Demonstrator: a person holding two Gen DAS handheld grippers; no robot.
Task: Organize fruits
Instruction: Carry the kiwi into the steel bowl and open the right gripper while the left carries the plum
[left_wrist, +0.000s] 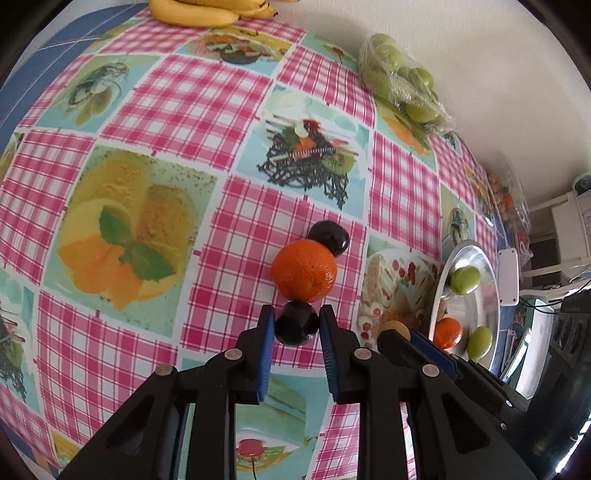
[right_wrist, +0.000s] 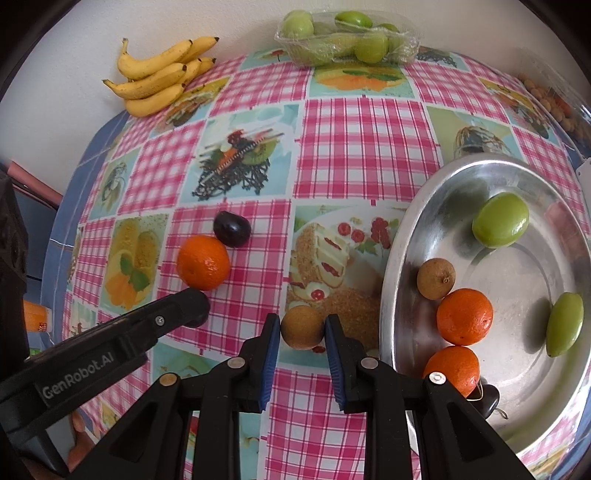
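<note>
My left gripper (left_wrist: 296, 314) is shut on a dark plum (left_wrist: 296, 325) that rests on the checked tablecloth. Just beyond it lie an orange (left_wrist: 304, 270) and a second dark plum (left_wrist: 330, 237). My right gripper (right_wrist: 302, 321) is shut on a round brown fruit (right_wrist: 302, 328), also at table level, left of the metal bowl (right_wrist: 397, 251). The bowl holds two green fruits (right_wrist: 500, 219), two oranges (right_wrist: 464, 316), a brown fruit (right_wrist: 436, 278) and a dark plum (right_wrist: 487, 398). In the right wrist view the left gripper (right_wrist: 194, 306) reaches in from the left and hides its plum.
A bunch of bananas (right_wrist: 159, 81) lies at the back left against the wall. A wrapped tray of green fruits (right_wrist: 347, 40) stands at the back middle. A clear bag of small nuts (right_wrist: 550, 103) sits at the back right. The table's blue edge (right_wrist: 70, 206) runs along the left.
</note>
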